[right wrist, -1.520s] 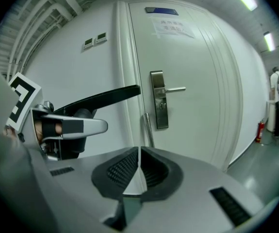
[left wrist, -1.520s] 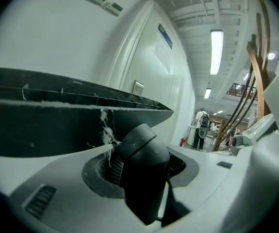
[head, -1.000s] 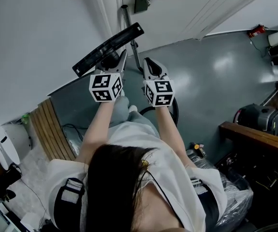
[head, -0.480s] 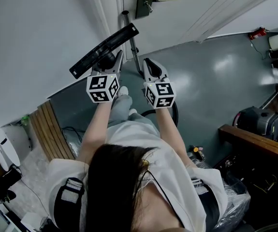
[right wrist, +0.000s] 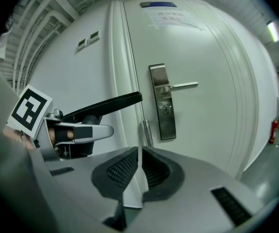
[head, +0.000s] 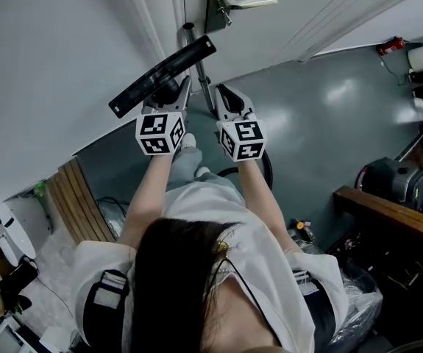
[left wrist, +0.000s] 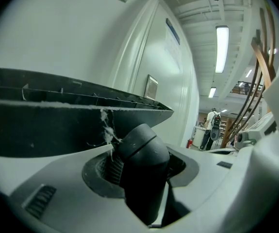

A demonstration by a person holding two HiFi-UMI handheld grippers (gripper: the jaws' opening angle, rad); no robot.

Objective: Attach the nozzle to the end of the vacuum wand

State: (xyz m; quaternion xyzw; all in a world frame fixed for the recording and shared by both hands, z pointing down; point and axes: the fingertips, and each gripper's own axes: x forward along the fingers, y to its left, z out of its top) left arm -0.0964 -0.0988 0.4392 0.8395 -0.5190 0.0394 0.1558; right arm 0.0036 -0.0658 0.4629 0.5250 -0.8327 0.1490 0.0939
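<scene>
holding the nozzle [head: 163, 76] by its round black neck [left wrist: 141, 154], the left gripper [head: 171, 93] has its jaws partway apart and pressed on that neck from both sides. the nozzle is a long flat black floor head, lifted clear of the grey floor [head: 321, 116] and tilted, its right end the higher one in the head view. it hangs in front of the white wall, next to the door frame. a wisp of dust clings to its underside [left wrist: 105, 125] (plain in the left gripper view).

the right gripper [head: 229, 98] is level with the left one and just to its right. its jaws are closed together with nothing between them. each gripper carries its marker cube [head: 160, 133] nearest the person.

the wand [head: 204, 83] is a thin metal tube standing against the frame of the white door [head: 307, 20], below the door handle [head: 251, 4]. in the head view its shaft shows between the two grippers. in the right gripper view its upper end [right wrist: 147, 132] sits lower than the nozzle's near tip and apart from it, so the two are not joined.
</scene>
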